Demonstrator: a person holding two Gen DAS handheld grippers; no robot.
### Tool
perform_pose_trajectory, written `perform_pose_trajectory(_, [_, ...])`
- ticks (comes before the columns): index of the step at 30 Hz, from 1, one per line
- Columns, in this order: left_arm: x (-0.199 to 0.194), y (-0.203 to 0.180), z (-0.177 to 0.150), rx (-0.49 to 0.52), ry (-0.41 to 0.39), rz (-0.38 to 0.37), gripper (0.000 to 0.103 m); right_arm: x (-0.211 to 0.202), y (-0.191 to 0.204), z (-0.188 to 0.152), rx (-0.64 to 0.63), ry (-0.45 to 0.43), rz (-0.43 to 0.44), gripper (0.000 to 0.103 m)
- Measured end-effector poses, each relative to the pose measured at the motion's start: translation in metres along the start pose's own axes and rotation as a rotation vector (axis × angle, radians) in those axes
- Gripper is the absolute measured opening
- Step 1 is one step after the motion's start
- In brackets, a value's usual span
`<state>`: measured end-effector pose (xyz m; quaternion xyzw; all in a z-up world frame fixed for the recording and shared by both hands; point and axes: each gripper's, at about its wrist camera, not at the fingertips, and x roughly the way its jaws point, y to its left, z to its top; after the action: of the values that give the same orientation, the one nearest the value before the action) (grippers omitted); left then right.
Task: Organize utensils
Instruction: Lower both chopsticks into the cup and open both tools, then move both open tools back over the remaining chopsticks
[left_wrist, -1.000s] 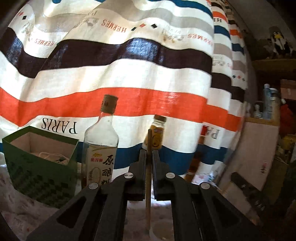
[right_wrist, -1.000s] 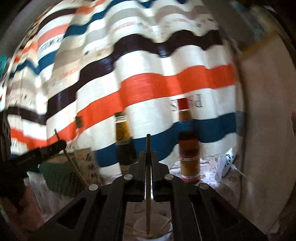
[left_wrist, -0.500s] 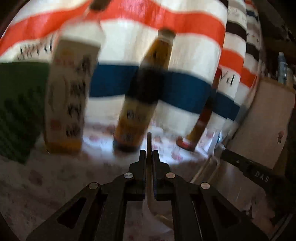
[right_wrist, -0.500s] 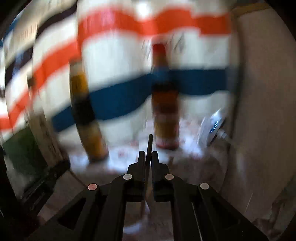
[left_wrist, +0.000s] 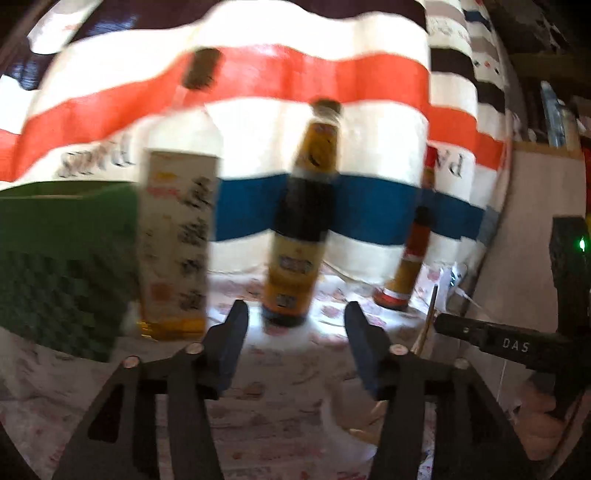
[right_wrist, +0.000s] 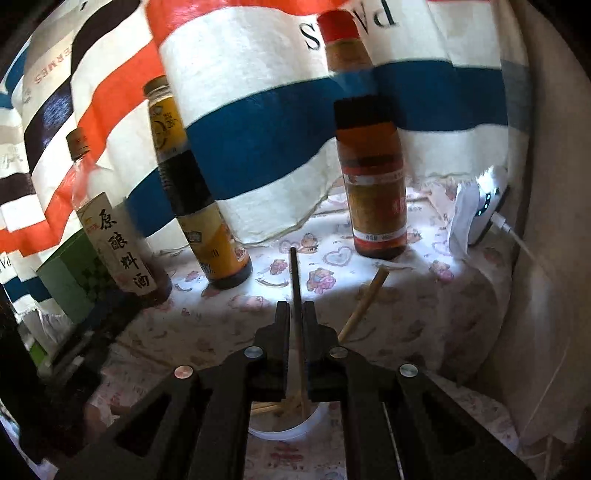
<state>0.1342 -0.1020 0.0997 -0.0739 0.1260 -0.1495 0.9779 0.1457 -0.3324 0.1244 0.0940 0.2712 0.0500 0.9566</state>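
Note:
My right gripper (right_wrist: 294, 308) is shut on a dark chopstick (right_wrist: 294, 273), whose lower end dips into a white cup (right_wrist: 295, 428) under the jaws. The cup holds several pale wooden chopsticks; one (right_wrist: 364, 304) leans out to the right. My left gripper (left_wrist: 293, 317) is open and empty, its jaws wide apart above the patterned cloth (left_wrist: 280, 391). In the left wrist view the right gripper (left_wrist: 495, 341) shows at the right edge with its chopstick (left_wrist: 430, 306), and the white cup (left_wrist: 347, 428) sits low between my fingers.
A dark soy-sauce bottle (right_wrist: 195, 192), a red-capped brown bottle (right_wrist: 373, 162) and a clear cooking-wine bottle (right_wrist: 110, 221) stand along the striped curtain (right_wrist: 258, 129). A green box (left_wrist: 62, 266) stands at the left. A white charging device (right_wrist: 476, 206) lies at the right by the wall.
My left gripper has opened and let go of its chopstick. Both grippers have dropped toward the cup, and the right chopstick now reaches into it.

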Motion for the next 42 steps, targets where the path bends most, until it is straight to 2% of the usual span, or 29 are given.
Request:
perform_pose_trajectory(2, [-0.018, 0.008, 0.004, 0.016, -0.027, 0.050, 0.064, -0.006, 0.002, 0.001, -0.002, -0.022, -0.011, 0.007])
perform_pose_trajectory(4, [-0.044, 0.014, 0.002, 0.049, -0.078, 0.122, 0.075, -0.014, 0.005, 0.002, -0.001, -0.038, -0.004, 0.008])
perform_pose_trajectory(5, [-0.055, 0.018, 0.001, 0.054, -0.095, 0.137, 0.083, -0.018, 0.006, 0.002, -0.004, -0.044, 0.005, 0.012])
perform_pose_trajectory(7, [-0.074, 0.025, 0.001, 0.072, -0.072, 0.164, 0.085, -0.026, 0.011, 0.001, -0.012, -0.060, 0.008, 0.033])
perform_pose_trajectory(8, [-0.082, 0.027, 0.002, 0.071, -0.060, 0.176, 0.085, -0.030, 0.014, 0.000, -0.021, -0.069, 0.002, 0.056])
perform_pose_trajectory(9, [-0.092, 0.027, 0.004, 0.074, -0.057, 0.188, 0.085, -0.035, 0.020, -0.001, -0.033, -0.080, -0.002, 0.073])
perform_pose_trajectory(11, [-0.116, 0.024, 0.010, 0.104, -0.080, 0.220, 0.086, -0.046, 0.029, -0.004, -0.031, -0.107, 0.008, 0.076])
perform_pose_trajectory(13, [-0.142, 0.023, 0.014, 0.123, -0.108, 0.243, 0.091, -0.057, 0.038, -0.008, -0.011, -0.141, -0.010, 0.077])
perform_pose_trajectory(15, [-0.161, 0.023, 0.015, 0.123, -0.126, 0.233, 0.098, -0.071, 0.046, -0.015, 0.006, -0.173, 0.003, 0.087])
perform_pose_trajectory(17, [-0.180, 0.023, 0.012, 0.141, -0.153, 0.224, 0.103, -0.085, 0.053, -0.022, -0.002, -0.182, 0.024, 0.087])
perform_pose_trajectory(19, [-0.196, 0.024, 0.005, 0.146, -0.173, 0.247, 0.103, -0.101, 0.061, -0.031, -0.028, -0.194, 0.037, 0.087])
perform_pose_trajectory(22, [-0.215, 0.036, -0.009, 0.042, -0.129, 0.218, 0.103, -0.120, 0.071, -0.049, -0.039, -0.202, 0.060, 0.091])
perform_pose_trajectory(24, [-0.226, 0.045, -0.020, -0.023, -0.141, 0.176, 0.103, -0.128, 0.079, -0.065, -0.046, -0.200, 0.060, 0.092])
perform_pose_trajectory(25, [-0.227, 0.048, -0.025, -0.033, -0.148, 0.182, 0.103, -0.129, 0.083, -0.072, -0.053, -0.197, 0.057, 0.092])
perform_pose_trajectory(29, [-0.217, 0.061, -0.044, -0.045, -0.132, 0.241, 0.103, -0.124, 0.098, -0.100, -0.092, -0.175, 0.050, 0.093])
perform_pose_trajectory(33, [-0.200, 0.078, -0.063, -0.085, -0.074, 0.232, 0.103, -0.105, 0.105, -0.124, -0.098, -0.130, 0.024, 0.093])
perform_pose_trajectory(37, [-0.190, 0.089, -0.068, -0.124, -0.021, 0.262, 0.103, -0.082, 0.106, -0.139, -0.104, -0.057, 0.030, 0.093])
perform_pose_trajectory(39, [-0.188, 0.091, -0.071, -0.129, -0.013, 0.266, 0.103, -0.071, 0.107, -0.145, -0.122, -0.022, 0.016, 0.093])
perform_pose_trajectory(42, [-0.177, 0.090, -0.077, -0.112, 0.039, 0.253, 0.103, -0.060, 0.106, -0.152, -0.105, 0.039, 0.042, 0.093])
